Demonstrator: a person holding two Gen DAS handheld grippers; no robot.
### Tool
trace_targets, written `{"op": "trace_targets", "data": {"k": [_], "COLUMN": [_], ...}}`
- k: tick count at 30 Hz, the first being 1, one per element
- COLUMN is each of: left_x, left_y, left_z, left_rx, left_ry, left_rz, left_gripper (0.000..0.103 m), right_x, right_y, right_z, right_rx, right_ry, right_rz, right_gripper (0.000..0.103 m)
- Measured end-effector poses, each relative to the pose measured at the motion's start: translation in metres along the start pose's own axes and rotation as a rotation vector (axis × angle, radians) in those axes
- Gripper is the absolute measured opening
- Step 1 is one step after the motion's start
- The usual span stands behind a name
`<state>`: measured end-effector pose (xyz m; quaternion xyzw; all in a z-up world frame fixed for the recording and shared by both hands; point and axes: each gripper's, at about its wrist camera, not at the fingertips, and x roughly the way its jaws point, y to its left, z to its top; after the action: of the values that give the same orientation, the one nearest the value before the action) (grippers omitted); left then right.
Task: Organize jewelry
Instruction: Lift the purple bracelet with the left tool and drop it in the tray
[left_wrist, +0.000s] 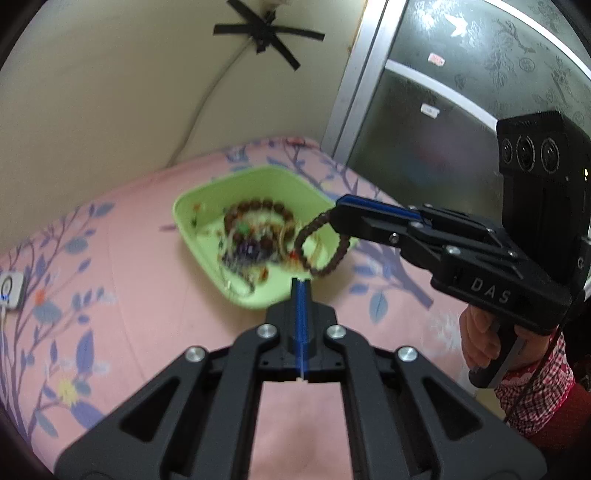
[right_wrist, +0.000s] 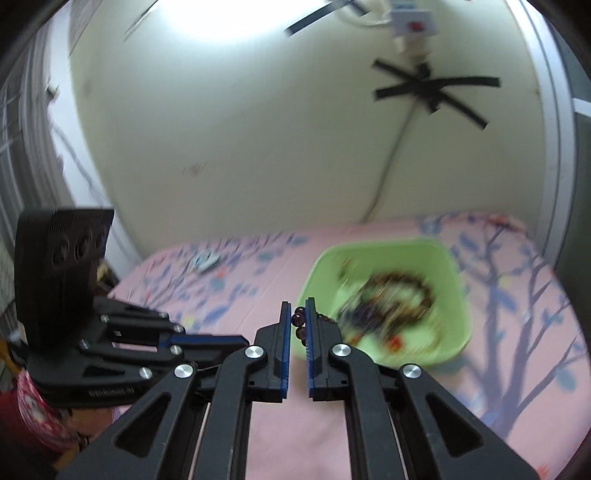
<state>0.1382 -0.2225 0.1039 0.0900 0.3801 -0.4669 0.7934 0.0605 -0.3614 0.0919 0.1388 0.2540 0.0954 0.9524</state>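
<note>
White device (left_wrist: 9, 290) lies far left on pink floral sheet (left_wrist: 129, 258). Green tray (left_wrist: 192, 206) mid-bed w/ heap of jewelry (left_wrist: 255, 236) inside. Left gripper (left_wrist: 302, 286) hovers at tray's near edge, blue pads pressed together, nothing between. Right gripper (left_wrist: 334, 216) pinches dark bead bracelet (left_wrist: 321, 254), loop dangling over tray's right rim

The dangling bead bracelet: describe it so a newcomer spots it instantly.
On the pink floral bedsheet sits a green tray of tangled jewelry. At its right rim, a dark brown bead bracelet hangs as a loop from the right tongs, the only piece lifted clear of the pile.
</note>
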Motion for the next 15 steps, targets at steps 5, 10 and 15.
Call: {"op": "trace_targets", "data": {"k": [5, 10, 15], "left_x": [0.006, 0.018, 0.053], "left_y": [0.002, 0.02, 0.034], "left_z": [0.017, 0.022, 0.025], "left_rx": [0.035, 0.002, -0.026], "left_ry": [-0.051, -0.08, -0.026], "left_rz": [0.004, -0.011, 0.084], "left_gripper": [0.003, 0.024, 0.024], "right_x": [0.002, 0.013, 0.06], "right_y": [-0.01, -0.011, -0.028], "right_z": [0.027, 0.034, 0.023], "right_rx": [-0.025, -0.057, -0.016], "right_ry": [-0.001, 0.025, 0.083], "right_rz": [0.005, 0.013, -0.045], "right_gripper": [0.0, 0.0, 0.0]}}
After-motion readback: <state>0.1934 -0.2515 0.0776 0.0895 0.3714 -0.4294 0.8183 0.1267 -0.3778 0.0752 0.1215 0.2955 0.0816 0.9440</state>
